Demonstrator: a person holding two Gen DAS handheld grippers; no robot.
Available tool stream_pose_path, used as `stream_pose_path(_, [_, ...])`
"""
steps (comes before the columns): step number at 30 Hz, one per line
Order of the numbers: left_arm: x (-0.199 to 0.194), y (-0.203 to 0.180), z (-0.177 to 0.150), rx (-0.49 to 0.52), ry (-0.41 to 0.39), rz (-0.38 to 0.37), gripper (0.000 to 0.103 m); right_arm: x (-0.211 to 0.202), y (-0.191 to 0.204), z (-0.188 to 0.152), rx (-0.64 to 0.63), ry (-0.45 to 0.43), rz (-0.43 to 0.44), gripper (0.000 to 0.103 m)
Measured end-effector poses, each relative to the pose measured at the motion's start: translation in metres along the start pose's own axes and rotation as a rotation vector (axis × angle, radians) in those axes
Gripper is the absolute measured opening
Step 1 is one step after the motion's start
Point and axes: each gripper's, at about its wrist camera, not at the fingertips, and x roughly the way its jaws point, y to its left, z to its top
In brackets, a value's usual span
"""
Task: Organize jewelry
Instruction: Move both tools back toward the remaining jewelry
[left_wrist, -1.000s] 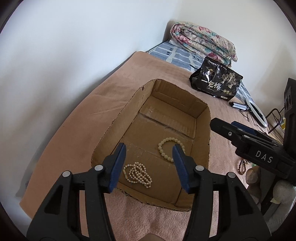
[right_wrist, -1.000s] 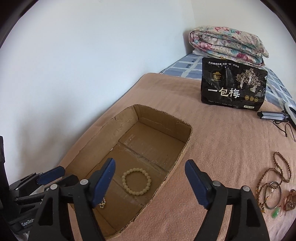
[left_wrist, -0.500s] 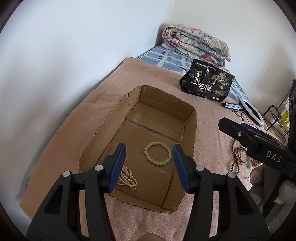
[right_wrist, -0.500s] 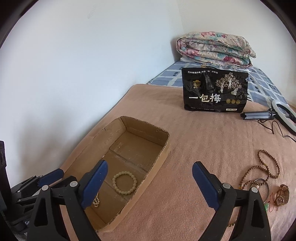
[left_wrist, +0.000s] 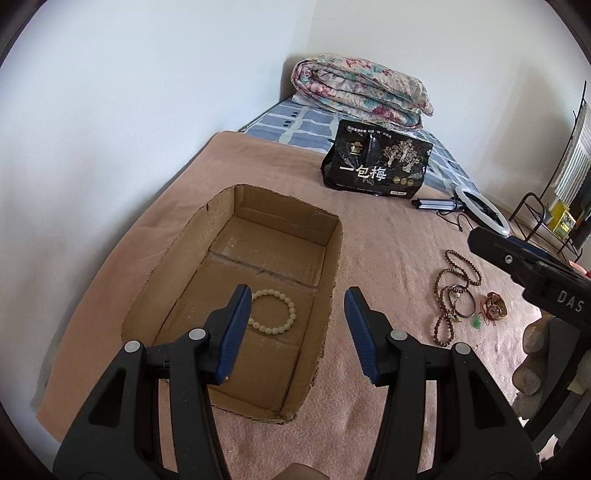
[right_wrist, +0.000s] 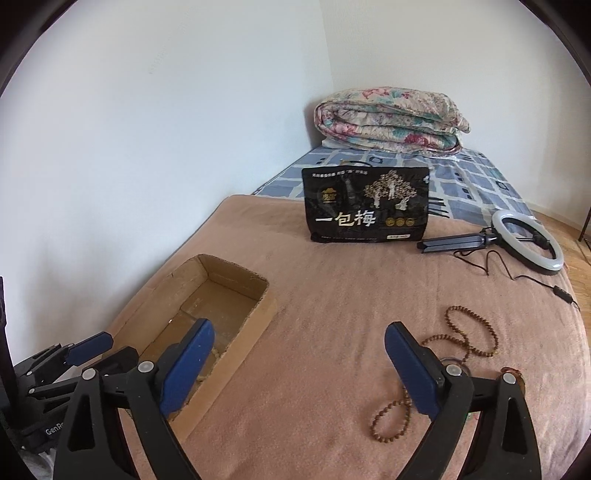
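nearest the camera, the left gripper (left_wrist: 293, 328) is hovering over the near end of the cardboard box (left_wrist: 328, 288), its jaws part-way apart and grasping nothing. the right gripper (right_wrist: 299, 369) is hanging over the pink blanket (right_wrist: 332, 288) to the right of the box; its jaws have just been opening wider and are standing released, with nothing between them.

inside the box, a cream bead bracelet (left_wrist: 273, 312) is lying flat on the floor, just beyond the left gripper's left finger, and a scrap of a second pale strand is peeking out below that finger.

farther right on the blanket, well apart from the box, the brown bead necklace (left_wrist: 456, 284) is lying in a loose tangle with a dark bangle (left_wrist: 461, 301), a green pendant (left_wrist: 477, 323) and a small red charm (left_wrist: 495, 308).

judging by this, one piece is already dropped off and the fetch of the next is beginning. the next move is calling for the right gripper to swing right, descend over the tangle and pinch a single strand without dragging its neighbours.

farthest off are a black bag (right_wrist: 365, 203), a ring light (right_wrist: 528, 240) and a folded quilt (right_wrist: 391, 122).
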Motion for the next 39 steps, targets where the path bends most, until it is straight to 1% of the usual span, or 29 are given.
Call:
stream_pose_path(3, [0.002, -0.012, 0.0, 0.016, 0.001, -0.019, 0.053, -0.017, -0.024, -0.003, 0.022, -0.028, -0.035, 0.103])
stream_pose_path(7, [0.005, -0.031, 0.0, 0.036, -0.003, -0.065, 0.053, -0.038, -0.059, -0.008, 0.052, -0.032, -0.063, 0.103])
stream_pose_path(12, [0.008, -0.059, -0.005, 0.099, -0.001, -0.122, 0.054, -0.063, -0.107, -0.021, 0.095, -0.042, -0.124, 0.103])
stream_pose_path(18, [0.019, -0.093, -0.013, 0.166, 0.048, -0.17, 0.054, -0.08, -0.167, -0.036, 0.189, -0.04, -0.177, 0.103])
stream_pose_path(22, [0.033, -0.106, -0.015, 0.148, 0.117, -0.221, 0.054, -0.085, -0.201, -0.047, 0.235, -0.045, -0.209, 0.103])
stream_pose_path(24, [0.037, -0.111, -0.014, 0.152, 0.126, -0.222, 0.054, -0.085, -0.21, -0.05, 0.225, -0.033, -0.225, 0.103])
stream_pose_path(27, [0.048, -0.122, -0.012, 0.185, 0.132, -0.217, 0.054, -0.085, -0.221, -0.054, 0.199, -0.016, -0.25, 0.103])
stream_pose_path(29, [0.059, -0.131, -0.01, 0.199, 0.146, -0.22, 0.054, -0.083, -0.227, -0.055, 0.189, 0.007, -0.247, 0.103])
stream_pose_path(34, [0.094, -0.154, -0.011, 0.206, 0.219, -0.258, 0.054, -0.075, -0.241, -0.062, 0.212, 0.06, -0.231, 0.103])
stream_pose_path(37, [0.116, -0.165, -0.012, 0.201, 0.267, -0.282, 0.054, -0.065, -0.249, -0.067, 0.215, 0.097, -0.24, 0.103])
stream_pose_path(39, [0.128, -0.171, -0.014, 0.205, 0.287, -0.282, 0.054, -0.056, -0.255, -0.071, 0.219, 0.124, -0.245, 0.103])
